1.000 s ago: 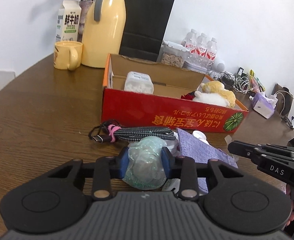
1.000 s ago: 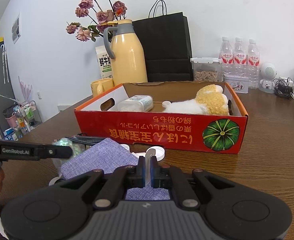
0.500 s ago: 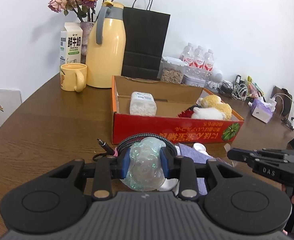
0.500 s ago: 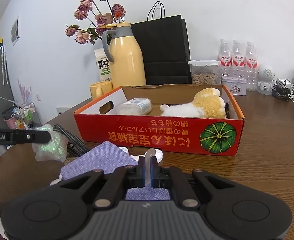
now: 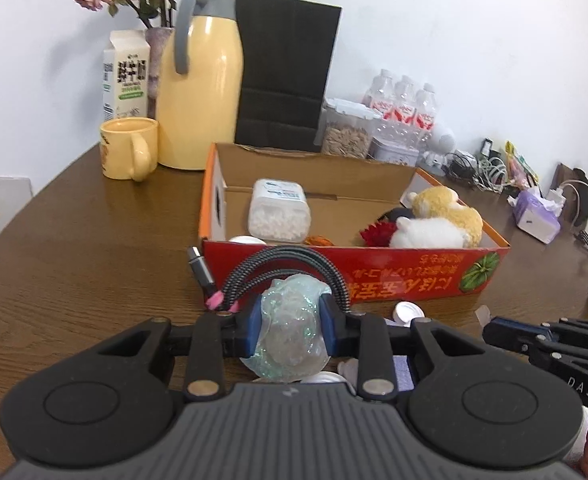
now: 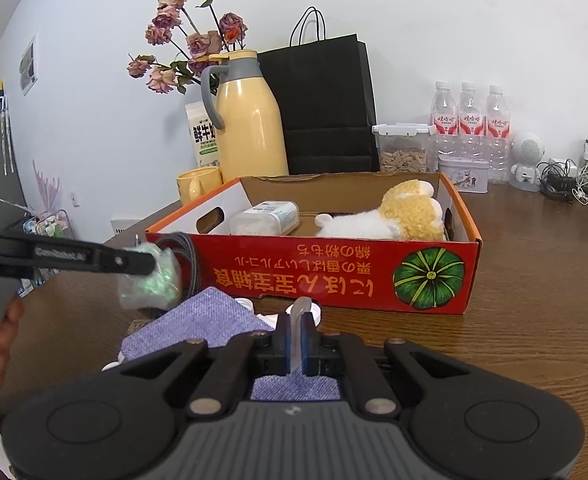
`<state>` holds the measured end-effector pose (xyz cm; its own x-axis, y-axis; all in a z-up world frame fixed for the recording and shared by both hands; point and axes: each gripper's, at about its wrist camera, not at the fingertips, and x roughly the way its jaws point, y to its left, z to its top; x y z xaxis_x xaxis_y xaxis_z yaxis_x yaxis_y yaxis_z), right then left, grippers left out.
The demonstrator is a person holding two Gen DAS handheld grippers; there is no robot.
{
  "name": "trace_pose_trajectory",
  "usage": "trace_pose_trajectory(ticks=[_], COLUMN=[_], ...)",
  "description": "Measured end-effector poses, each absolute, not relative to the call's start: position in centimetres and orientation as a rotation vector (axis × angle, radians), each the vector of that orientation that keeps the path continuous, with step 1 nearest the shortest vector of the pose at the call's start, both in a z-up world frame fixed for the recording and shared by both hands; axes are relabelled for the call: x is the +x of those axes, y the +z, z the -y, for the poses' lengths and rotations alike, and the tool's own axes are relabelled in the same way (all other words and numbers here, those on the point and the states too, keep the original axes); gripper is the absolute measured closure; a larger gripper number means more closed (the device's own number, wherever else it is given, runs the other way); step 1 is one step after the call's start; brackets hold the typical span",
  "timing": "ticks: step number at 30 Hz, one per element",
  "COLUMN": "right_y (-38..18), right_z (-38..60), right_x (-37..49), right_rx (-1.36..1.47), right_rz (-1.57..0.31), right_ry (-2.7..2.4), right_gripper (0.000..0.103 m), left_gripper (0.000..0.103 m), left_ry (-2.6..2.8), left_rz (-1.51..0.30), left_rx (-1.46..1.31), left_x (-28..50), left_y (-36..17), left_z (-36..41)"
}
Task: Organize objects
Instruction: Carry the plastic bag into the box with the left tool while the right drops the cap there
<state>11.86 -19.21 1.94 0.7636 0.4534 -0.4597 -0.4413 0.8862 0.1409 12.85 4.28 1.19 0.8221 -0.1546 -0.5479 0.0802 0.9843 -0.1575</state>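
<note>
My left gripper [image 5: 291, 316] is shut on a crumpled greenish clear plastic bag [image 5: 289, 332], held above the table just in front of the red cardboard box [image 5: 374, 264]. A braided cable [image 5: 294, 258] arches over the bag and looks lifted with it. In the right wrist view the bag [image 6: 149, 288] hangs at the left gripper's tip [image 6: 149, 264], left of the box [image 6: 294, 272]. My right gripper [image 6: 298, 332] is shut on a thin translucent plastic strip [image 6: 300, 310] above a purple cloth [image 6: 205, 324].
The box holds a plush toy [image 5: 438, 220], a cotton swab tub [image 5: 279, 212] and a red flower. White caps [image 5: 408, 314] lie before it. Behind stand a yellow mug [image 5: 127, 148], yellow jug [image 5: 201, 92], milk carton, black bag [image 5: 285, 72], bottles and cables.
The left gripper has risen with the bag and drawn nearer the box front; the cable has come up off the table with it. The right gripper has kept still.
</note>
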Motion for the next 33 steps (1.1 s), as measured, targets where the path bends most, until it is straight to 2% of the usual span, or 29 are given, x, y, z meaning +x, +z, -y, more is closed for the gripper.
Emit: trace_pose_trajectory(ticks=[9, 16, 25, 33], right_y=[3.5, 5.9, 7.4, 5.3], right_z=[19.3, 17.4, 13.7, 10.7], right_x=[12.5, 14.9, 19.9, 24.7], right_rx=[0.015, -0.017, -0.055, -0.073], right_rz=[-0.463, -0.4, -0.379, -0.436], right_ry=[0.487, 0.506, 0.527, 0.52], right_gripper=[0.099, 0.099, 0.099, 0.099], left_gripper=[0.073, 0.073, 0.072, 0.072], left_ry=[-0.136, -0.109, -0.079, -0.041], left_rz=[-0.439, -0.375, -0.372, -0.415], left_rx=[-0.089, -0.099, -0.129, -0.11], left_x=[10.1, 12.2, 17.5, 21.8], left_y=[5.6, 7.3, 6.1, 3.5], left_z=[-4.1, -4.0, -4.0, -3.3])
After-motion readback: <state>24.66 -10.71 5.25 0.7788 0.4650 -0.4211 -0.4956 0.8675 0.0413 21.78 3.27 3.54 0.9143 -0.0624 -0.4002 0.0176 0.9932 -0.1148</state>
